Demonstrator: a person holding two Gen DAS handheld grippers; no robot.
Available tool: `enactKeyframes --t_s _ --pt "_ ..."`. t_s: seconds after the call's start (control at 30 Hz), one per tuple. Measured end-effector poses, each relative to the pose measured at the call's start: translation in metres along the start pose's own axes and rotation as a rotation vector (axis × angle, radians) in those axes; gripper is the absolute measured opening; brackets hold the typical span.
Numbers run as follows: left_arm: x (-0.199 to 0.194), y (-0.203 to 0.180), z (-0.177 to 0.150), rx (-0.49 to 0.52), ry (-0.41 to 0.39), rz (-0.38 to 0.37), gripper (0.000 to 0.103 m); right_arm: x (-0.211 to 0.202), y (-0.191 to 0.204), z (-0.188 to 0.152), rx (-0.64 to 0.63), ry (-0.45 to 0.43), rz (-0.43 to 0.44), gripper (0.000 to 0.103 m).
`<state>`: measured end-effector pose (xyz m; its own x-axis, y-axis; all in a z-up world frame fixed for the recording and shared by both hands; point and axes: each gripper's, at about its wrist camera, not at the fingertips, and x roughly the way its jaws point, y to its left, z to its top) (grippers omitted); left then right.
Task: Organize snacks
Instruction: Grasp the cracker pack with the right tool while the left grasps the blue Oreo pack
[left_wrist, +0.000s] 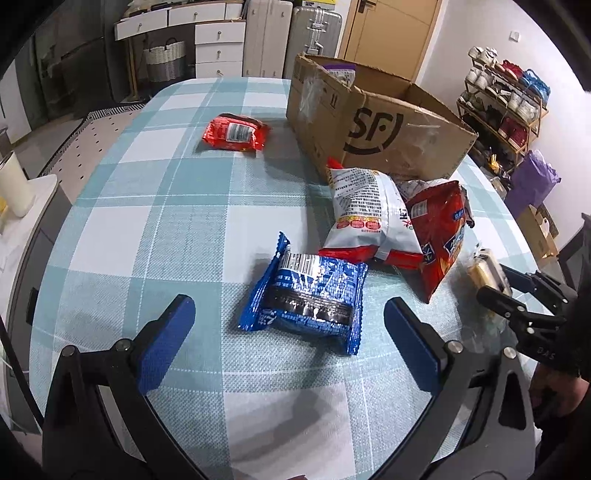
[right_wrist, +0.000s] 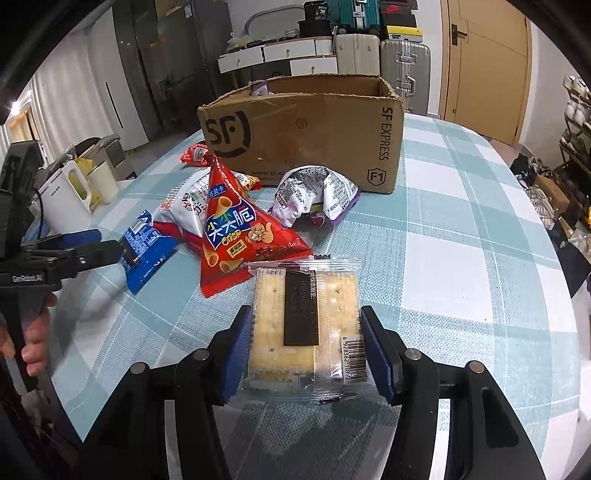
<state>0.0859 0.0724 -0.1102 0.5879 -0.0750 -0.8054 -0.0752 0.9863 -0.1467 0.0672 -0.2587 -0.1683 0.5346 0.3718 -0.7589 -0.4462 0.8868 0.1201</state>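
1. Right gripper clamps a clear cracker packet; left gripper is spread wide around a blue snack packet.
2. Both rest on a blue-and-white checked tablecloth.
3. Beyond stands an open cardboard box, then drawers and suitcases.

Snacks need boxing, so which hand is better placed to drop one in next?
Right, probably: the right tongs already pinch the clear-wrapped cracker packet, facing the brown cardboard box. The left tongs are open around the blue snack packet.
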Motion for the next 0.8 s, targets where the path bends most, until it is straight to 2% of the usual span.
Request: enactKeyframes --t_s 0.47,0.6,0.8 --pt "0.038 -0.005 0.008 -0.002 0.065 0.016 0.101 -0.011 -0.013 -0.007 0.075 -0.024 0.026 0.057" --pt "0.038 -0.003 0.012 -0.01 0.057 -0.016 0.097 -0.012 -0.014 -0.009 0.08 -0.023 0.027 0.057" --pt "0.036 -0.008 0.011 0.025 0.046 -0.006 0.077 -0.012 -0.014 -0.014 0.077 -0.012 0.026 0.057"
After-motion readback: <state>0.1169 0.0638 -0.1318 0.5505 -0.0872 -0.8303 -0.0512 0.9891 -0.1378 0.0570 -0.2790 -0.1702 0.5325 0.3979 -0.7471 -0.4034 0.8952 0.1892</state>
